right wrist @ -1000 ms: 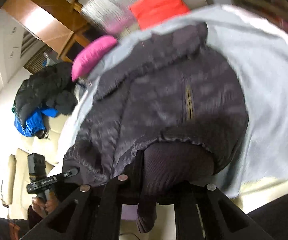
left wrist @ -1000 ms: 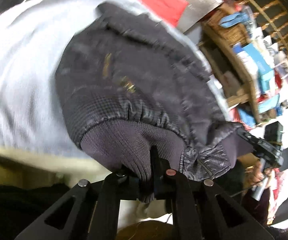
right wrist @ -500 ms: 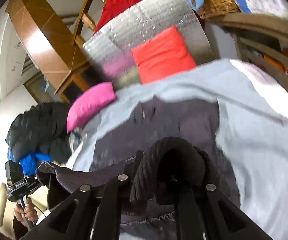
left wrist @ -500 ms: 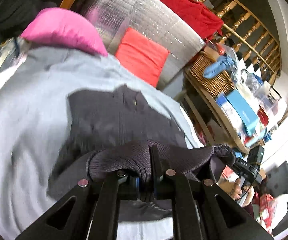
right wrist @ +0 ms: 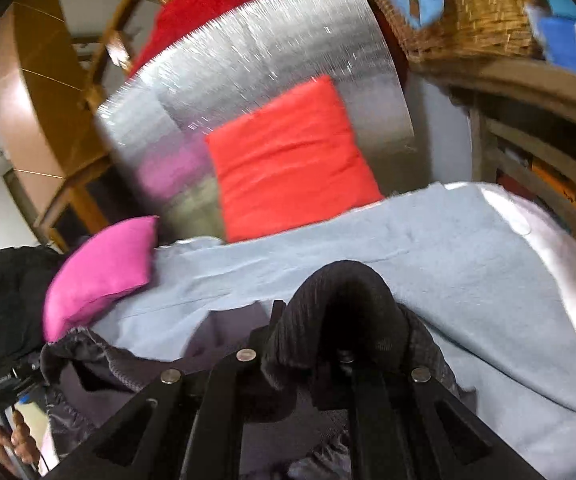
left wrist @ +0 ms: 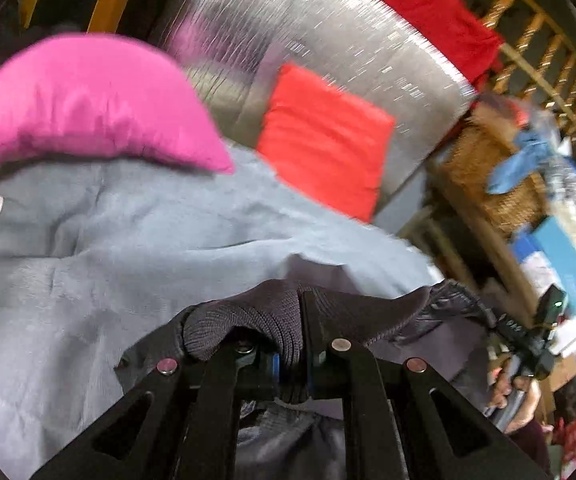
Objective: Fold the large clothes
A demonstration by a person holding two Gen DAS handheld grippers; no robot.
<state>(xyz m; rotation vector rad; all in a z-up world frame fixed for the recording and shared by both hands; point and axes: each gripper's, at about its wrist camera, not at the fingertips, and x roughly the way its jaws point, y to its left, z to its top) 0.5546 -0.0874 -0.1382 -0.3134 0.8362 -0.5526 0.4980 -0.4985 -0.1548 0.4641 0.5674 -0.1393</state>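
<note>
A dark grey puffer jacket lies over a light blue sheet [left wrist: 128, 248]. Its ribbed hem [left wrist: 248, 320] is bunched between the jaws of my left gripper [left wrist: 303, 312], which is shut on it. My right gripper [right wrist: 308, 320] is shut on another stretch of the same hem [right wrist: 348, 288], which arches over its fingers. The quilted jacket fabric [right wrist: 88, 364] sags between the two grippers, and most of the jacket body is hidden under them. Each view also catches the other gripper, held in a hand: the right gripper [left wrist: 528, 340] and the left gripper [right wrist: 4, 384].
A pink pillow [left wrist: 80, 108] and a red cushion [left wrist: 324, 140] rest at the sheet's far end against a silver foil mat [left wrist: 308, 28]. A wicker basket [left wrist: 500, 176] and cluttered shelves stand at the right. Dark clothes [right wrist: 4, 292] are piled at the left.
Both grippers have carried the hem forward over the jacket toward the pillows. The jacket body that filled the views has dropped out of sight beneath them.
</note>
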